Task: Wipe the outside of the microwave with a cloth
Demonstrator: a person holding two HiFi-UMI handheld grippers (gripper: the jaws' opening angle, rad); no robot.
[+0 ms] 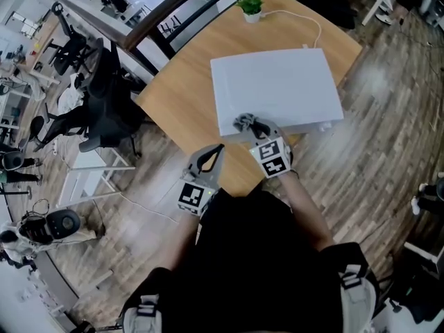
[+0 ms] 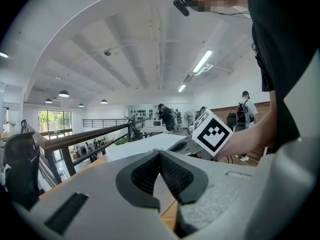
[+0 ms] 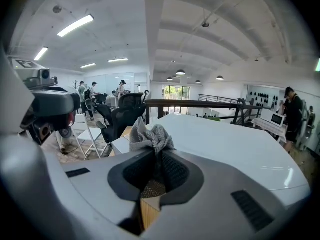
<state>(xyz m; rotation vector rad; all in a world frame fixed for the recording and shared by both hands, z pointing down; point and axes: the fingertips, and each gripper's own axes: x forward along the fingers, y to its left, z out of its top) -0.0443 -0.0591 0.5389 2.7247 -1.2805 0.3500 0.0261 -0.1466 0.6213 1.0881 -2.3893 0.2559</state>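
Here, seen from above, a white microwave (image 1: pixel 277 89) sits on a wooden bench (image 1: pixel 180 103) in the upper middle of the frame. The right hand-held gripper (image 3: pixel 156 156) is clamped on a bunched grey cloth (image 3: pixel 150 135). The cloth pokes out above the jaws and sits at the microwave's near left corner, along the lower edge of the white top. Whether it presses on the surface is hard to tell. The left hand-held gripper (image 2: pixel 160 155) is just lower left of the right one, over the bench edge, with its jaws closed together and nothing between them. A small potted plant (image 1: pixel 250 7) and a white cable (image 1: pixel 318 25) lie at the top of the frame.

The wipe appears to be starting at this corner. To do it well, grip the cloth firmly, lay it flat against the casing, and sweep in overlapping passes across the top, then down the sides. The empty gripper can brace the oven if it slides.
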